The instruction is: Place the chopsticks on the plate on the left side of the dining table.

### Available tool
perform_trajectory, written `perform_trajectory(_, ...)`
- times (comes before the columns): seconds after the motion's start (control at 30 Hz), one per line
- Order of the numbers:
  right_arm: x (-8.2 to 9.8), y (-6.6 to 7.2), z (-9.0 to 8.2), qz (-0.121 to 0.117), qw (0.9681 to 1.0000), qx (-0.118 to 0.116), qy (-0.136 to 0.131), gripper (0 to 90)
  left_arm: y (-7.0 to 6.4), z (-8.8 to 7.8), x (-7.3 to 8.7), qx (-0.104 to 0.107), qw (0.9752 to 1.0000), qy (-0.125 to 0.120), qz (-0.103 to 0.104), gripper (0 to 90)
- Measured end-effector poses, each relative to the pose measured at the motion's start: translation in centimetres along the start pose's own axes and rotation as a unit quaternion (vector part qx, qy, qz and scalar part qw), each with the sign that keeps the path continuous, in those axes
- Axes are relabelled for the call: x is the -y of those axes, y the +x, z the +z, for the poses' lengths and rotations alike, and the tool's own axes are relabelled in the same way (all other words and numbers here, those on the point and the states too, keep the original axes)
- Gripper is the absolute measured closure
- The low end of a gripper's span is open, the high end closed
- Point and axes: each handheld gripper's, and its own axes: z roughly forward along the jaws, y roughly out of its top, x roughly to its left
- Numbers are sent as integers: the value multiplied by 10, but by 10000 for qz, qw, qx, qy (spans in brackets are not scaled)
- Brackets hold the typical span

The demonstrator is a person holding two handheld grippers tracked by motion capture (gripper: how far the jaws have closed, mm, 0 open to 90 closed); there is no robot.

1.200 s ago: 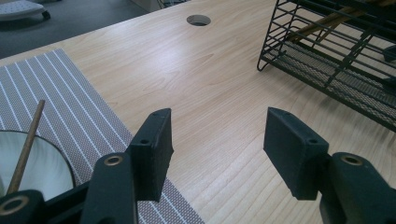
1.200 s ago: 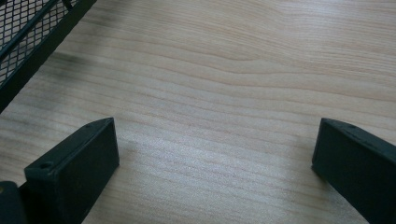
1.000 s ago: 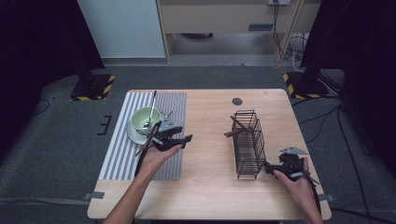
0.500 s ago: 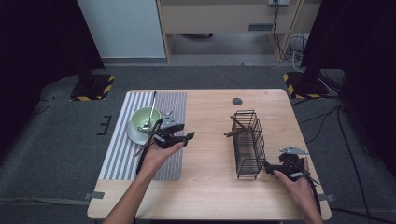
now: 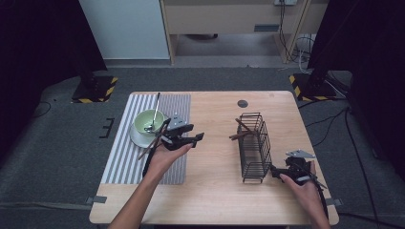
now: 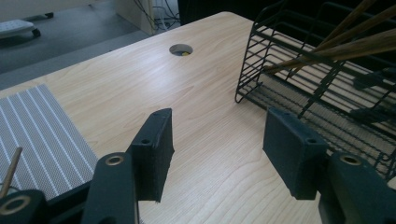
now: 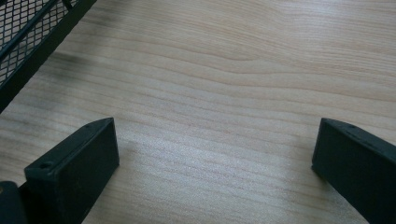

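A chopstick [image 5: 152, 143] is carried under the left tongs [image 5: 197, 139], jaws apart and empty, over the mat [image 5: 119, 162] toward the rack [image 5: 253, 145], beside which the right tongs [image 5: 276, 172] are rested on the table [image 5: 215, 191], jaws apart

A thin brown wooden chopstick [image 5: 149, 144] slants beside the saucer [image 5: 136, 138], over the striped mat [image 5: 119, 164], its upper end toward the worktop's [image 5: 215, 200] far side. Whether it rests on the saucer's rim cannot be told. A black wire basket [image 5: 253, 143], long and narrow, stands upright on the right half of the worktop, well apart from that chopstick. More brown chopsticks [image 5: 241, 130] lie tilted in its far end, their tips poking out through the left wall.
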Motion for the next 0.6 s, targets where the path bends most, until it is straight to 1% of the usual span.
perform_trajectory(0.23,0,0,0,-1,10000,0,-1,6,-13,3,-13,98,9998,-13,143,427)
perform_trajectory(0.4,0,0,0,-1,10000,-1,-1,6,-18,9,-21,192,9997,-74,99,433)
perform_trajectory(0.53,0,0,0,1,10000,-1,0,6,-24,11,-29,272,9994,-93,173,441)
perform_trajectory(0.6,0,0,0,0,10000,0,0,6,-27,11,-34,318,9993,-119,177,448)
